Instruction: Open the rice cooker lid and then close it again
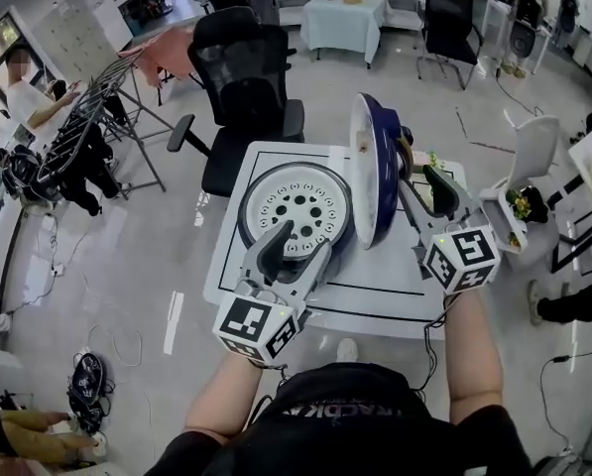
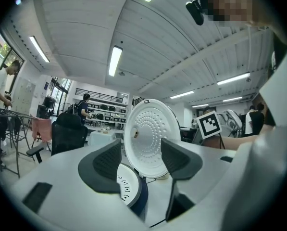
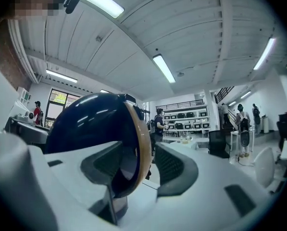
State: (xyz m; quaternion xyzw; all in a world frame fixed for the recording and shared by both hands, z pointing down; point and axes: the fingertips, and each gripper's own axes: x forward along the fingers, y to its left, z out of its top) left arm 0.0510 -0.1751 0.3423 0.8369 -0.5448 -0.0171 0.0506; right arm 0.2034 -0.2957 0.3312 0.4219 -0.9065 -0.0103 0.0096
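Note:
The rice cooker (image 1: 297, 206) stands on a white table (image 1: 395, 291), its perforated white inner plate facing up. Its dark blue lid (image 1: 375, 167) is swung up, almost vertical, at the cooker's right side. My left gripper (image 1: 300, 248) is open at the cooker's near rim, holding nothing. In the left gripper view the lid's white inner face (image 2: 150, 138) shows beyond the open left gripper (image 2: 141, 160). My right gripper (image 1: 422, 181) is at the lid's outer side. In the right gripper view the lid's tan edge (image 3: 141, 143) sits between the jaws of the open right gripper (image 3: 138, 166), with a gap to the right jaw.
A black office chair (image 1: 241, 77) stands just behind the table. A metal drying rack (image 1: 87, 117) and a person are at the left. A white chair (image 1: 529, 157) is at the right, and cables (image 1: 87, 380) lie on the floor at lower left.

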